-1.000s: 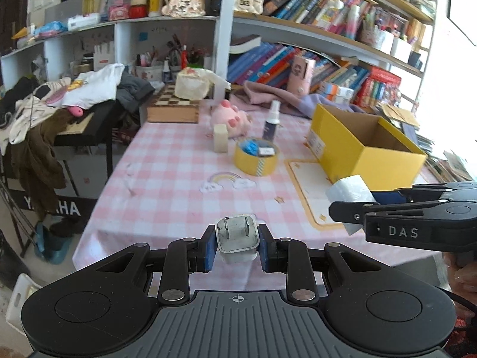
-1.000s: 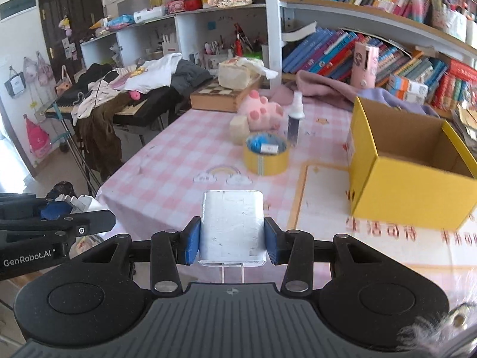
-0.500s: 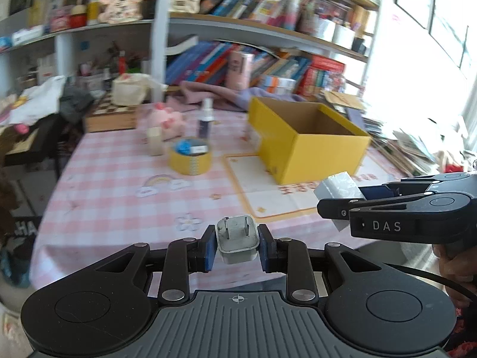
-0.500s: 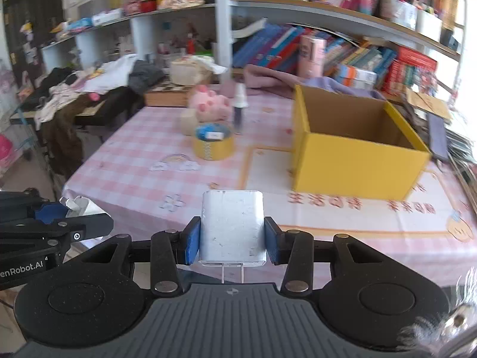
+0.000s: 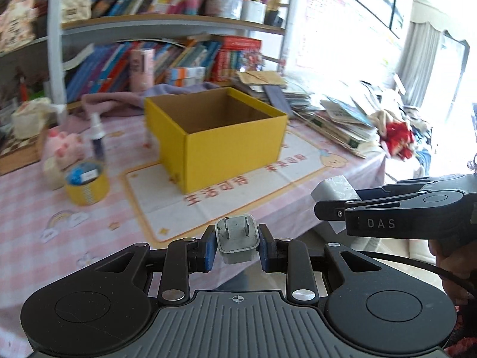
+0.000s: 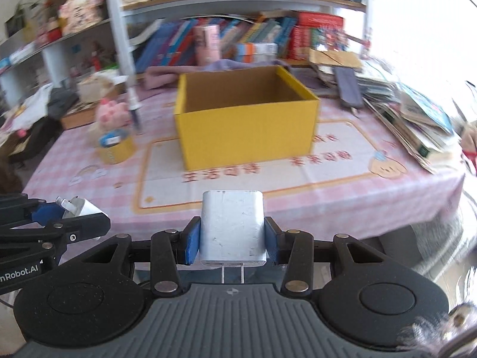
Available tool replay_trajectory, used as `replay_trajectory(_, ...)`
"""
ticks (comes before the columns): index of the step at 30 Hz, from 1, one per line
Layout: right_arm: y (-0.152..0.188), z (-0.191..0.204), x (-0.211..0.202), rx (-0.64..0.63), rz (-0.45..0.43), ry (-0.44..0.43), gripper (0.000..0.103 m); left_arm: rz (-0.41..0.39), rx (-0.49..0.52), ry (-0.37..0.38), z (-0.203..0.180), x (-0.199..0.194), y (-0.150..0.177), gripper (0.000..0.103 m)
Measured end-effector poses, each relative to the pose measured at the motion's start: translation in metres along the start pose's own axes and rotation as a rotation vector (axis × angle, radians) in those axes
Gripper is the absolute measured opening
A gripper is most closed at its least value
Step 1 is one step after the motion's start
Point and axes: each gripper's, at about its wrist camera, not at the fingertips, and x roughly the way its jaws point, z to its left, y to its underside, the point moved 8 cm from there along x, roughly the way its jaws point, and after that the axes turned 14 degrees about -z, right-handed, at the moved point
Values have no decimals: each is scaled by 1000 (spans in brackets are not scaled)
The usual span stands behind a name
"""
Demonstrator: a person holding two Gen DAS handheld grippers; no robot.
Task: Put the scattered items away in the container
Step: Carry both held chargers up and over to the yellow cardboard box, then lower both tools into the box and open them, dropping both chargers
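My left gripper [image 5: 237, 246] is shut on a small white plug adapter [image 5: 237, 240], its two prongs pointing away from me. My right gripper [image 6: 232, 240] is shut on a larger white charger block [image 6: 232, 229], prongs toward me. Both are held off the near edge of the table. The open yellow cardboard box [image 5: 220, 131] [image 6: 244, 119] stands on the white mat beyond them and looks empty. The right gripper [image 5: 334, 203] shows at the right of the left wrist view, and the left gripper [image 6: 74, 211] at the left of the right wrist view.
A yellow tape roll [image 5: 86, 183] [image 6: 116, 146], a small spray bottle [image 5: 97, 137], a pink plush toy [image 5: 64, 146] and a cream block lie left of the box on the pink checked tablecloth [image 5: 44, 208]. Stacked books and papers [image 6: 417, 119] crowd the right end. Bookshelves stand behind.
Both grippers have swung rightward along the table's near edge, so the yellow box has shifted from the right side to the middle of both views. Both grips stay the same.
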Motion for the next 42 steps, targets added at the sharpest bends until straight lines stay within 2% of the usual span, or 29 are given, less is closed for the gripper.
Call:
replay_trajectory(12,-12,-26,29,0,15,16,41,10,7,26,-10,41,-11,27)
replay_trajectory(23,-57,-34,84,-78,-82,-57,41,-80,25,-8,2,94,-53,27)
replay_trajectory(32,-120,-51,143,-153,-162,-148,41,-147,39,-95,15,145,-104,27)
replay_trajectory(39,-163,-49,190,-277,-237,-293,41,-175,81,-212,38,177,-142,27)
replay_trajectory(42,-175,-49,214,-305,-234,-344,41,-159,91,-251,47,194,-151,27)
